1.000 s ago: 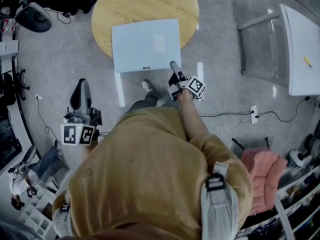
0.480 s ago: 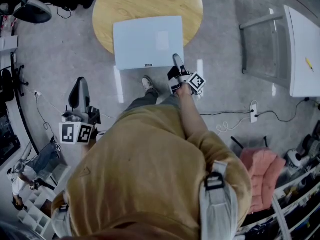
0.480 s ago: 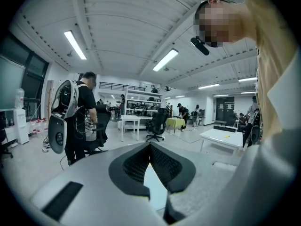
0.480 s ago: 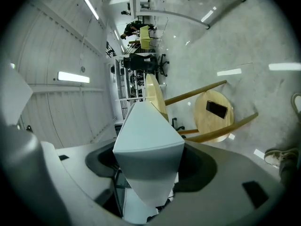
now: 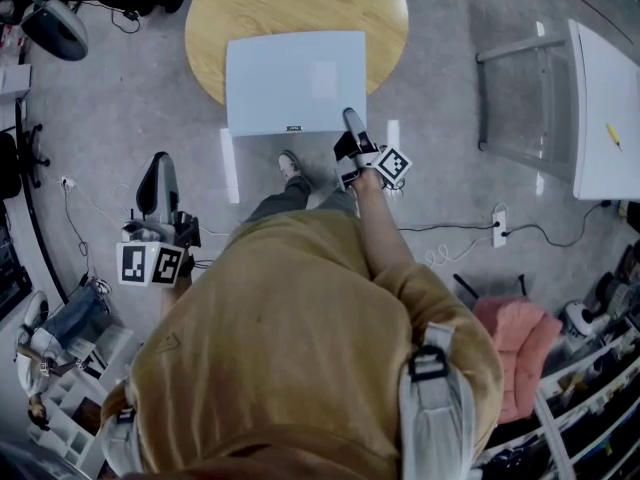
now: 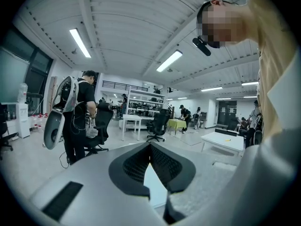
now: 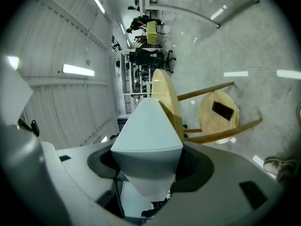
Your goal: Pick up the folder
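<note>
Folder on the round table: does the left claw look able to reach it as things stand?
Probably not from there: the left claw hangs at the person's left side, well short of the folder, and points elsewhere.

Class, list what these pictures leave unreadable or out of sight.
Head view: the label on the folder is too small to read.
Head view: the round table loses its far rim to the top edge.
Right gripper view: the dark flat object beyond is too small to identify.
</note>
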The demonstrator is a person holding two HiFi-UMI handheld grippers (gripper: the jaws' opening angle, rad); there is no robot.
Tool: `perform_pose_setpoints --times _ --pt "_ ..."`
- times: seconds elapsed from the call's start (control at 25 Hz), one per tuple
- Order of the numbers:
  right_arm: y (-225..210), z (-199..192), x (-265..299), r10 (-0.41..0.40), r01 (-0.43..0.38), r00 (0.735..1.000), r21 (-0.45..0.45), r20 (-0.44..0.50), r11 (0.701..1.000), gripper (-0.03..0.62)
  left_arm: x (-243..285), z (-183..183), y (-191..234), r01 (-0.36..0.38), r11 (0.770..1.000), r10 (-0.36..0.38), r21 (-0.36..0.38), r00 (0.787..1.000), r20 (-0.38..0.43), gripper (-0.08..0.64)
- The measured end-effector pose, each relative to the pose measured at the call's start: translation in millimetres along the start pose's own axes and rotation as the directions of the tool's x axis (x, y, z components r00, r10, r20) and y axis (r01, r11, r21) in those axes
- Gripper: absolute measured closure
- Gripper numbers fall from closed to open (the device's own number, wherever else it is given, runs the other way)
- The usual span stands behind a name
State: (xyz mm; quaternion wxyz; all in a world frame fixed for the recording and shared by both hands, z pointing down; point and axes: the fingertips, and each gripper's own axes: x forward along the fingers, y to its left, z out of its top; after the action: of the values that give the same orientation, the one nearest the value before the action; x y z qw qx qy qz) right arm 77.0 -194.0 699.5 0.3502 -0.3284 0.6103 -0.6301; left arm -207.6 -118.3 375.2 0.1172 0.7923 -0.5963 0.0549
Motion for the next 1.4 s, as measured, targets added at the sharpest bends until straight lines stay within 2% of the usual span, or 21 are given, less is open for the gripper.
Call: perform_pose_setpoints --times 0.4,0.56,0.72,0.96,1.08,1.24,1.4 --pt "29 -4 20 0.06 -0.062 0.998 -0.054 -0.026 0.997 0.324 -1 -4 5 -0.007 1.0 0.007 -0.03 1.0 -0.004 0.557" --pt "47 4 31 0.096 -0.103 0.994 -0.125 -0.06 0.987 0.325 -1 -5 6 -0.011 0.999 0.01 -0.036 1.0 -0.009 0.557" --pt "81 7 43 0.162 -0.171 0.984 -0.135 -0.079 0.976 0.325 4 -6 6 -0.008 0.999 0.008 -0.045 1.0 -0.004 0.557" --pt "169 8 55 0.36 -0.362 0.932 -0.09 -0.044 0.928 0.325 7 8 9 -0.01 0.999 0.012 -0.046 0.999 0.041 0.557" --pt "220 10 57 0.429 -0.43 0.903 -0.124 -0.038 0.894 0.325 1 25 13 -0.013 0.999 0.016 -0.041 0.996 0.084 0.557" --pt "273 25 55 0.481 -0.478 0.876 -0.181 -0.025 0.86 0.325 1 40 13 -0.012 0.999 0.018 -0.045 0.99 0.138 0.557" --pt "310 39 48 0.512 -0.5 0.859 -0.214 0.001 0.839 0.325 4 46 11 -0.008 0.998 0.017 -0.056 0.984 0.176 0.557"
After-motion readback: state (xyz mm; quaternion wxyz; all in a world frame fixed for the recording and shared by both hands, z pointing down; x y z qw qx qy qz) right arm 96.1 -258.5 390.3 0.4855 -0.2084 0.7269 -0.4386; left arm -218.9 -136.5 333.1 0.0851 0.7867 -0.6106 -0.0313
